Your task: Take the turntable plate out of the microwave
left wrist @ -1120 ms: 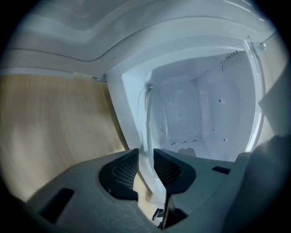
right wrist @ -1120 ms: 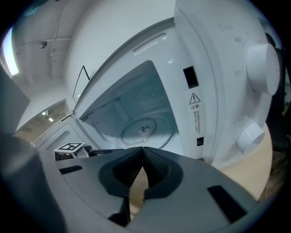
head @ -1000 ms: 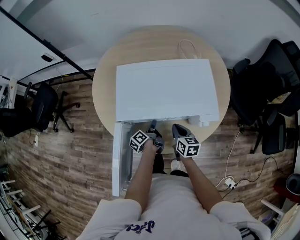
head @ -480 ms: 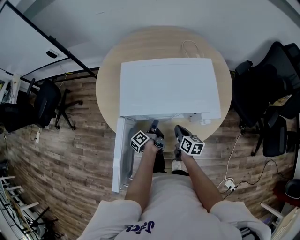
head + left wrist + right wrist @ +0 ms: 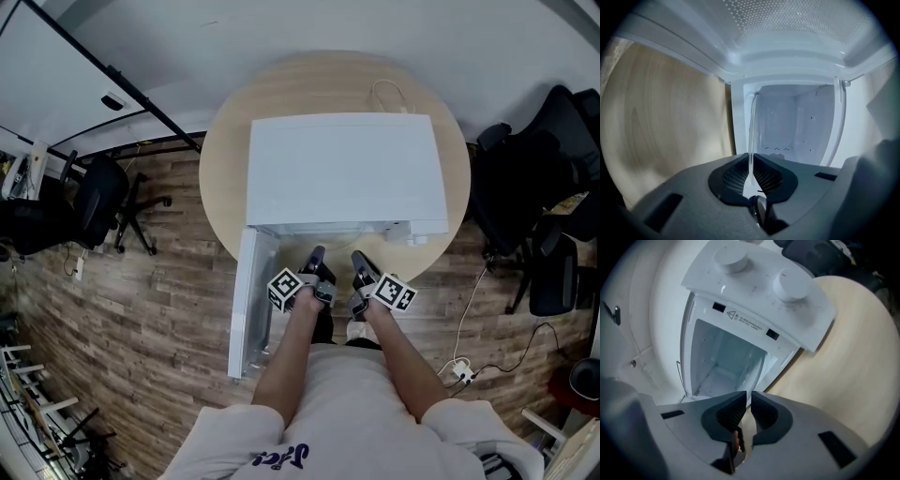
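Jutting from the left tool, the turntable plate points into the microwave.

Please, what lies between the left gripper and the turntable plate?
Nothing lies between them. In the left gripper view, the left gripper, whose jaws have just been closing, pinches the clear rim of the turntable plate directly.
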Available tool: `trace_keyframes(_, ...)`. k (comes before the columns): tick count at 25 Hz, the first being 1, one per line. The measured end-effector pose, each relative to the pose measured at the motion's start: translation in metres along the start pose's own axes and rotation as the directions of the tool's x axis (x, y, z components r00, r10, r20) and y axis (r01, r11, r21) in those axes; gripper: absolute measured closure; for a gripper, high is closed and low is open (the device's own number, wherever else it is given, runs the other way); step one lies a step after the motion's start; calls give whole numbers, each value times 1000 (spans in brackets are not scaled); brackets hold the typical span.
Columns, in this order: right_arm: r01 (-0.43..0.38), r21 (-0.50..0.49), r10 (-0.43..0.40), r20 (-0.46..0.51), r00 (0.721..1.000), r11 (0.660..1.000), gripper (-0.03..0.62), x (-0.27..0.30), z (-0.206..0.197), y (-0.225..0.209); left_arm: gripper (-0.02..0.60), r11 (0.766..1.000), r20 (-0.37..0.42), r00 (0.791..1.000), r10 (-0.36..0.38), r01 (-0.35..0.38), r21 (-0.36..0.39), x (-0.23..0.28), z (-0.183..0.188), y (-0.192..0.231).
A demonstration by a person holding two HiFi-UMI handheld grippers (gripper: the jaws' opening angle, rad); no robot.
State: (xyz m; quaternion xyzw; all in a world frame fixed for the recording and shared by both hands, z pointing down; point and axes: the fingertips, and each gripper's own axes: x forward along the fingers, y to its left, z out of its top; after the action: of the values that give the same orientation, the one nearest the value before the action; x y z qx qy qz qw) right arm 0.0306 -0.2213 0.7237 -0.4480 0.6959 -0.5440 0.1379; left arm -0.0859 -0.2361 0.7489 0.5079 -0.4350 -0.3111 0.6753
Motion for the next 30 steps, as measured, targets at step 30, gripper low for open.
trace_keyframes(30,-144,374,110,109,988,916,422,65,10,-13,543,999,-68,997,-48,49,14,-21,-17,-11)
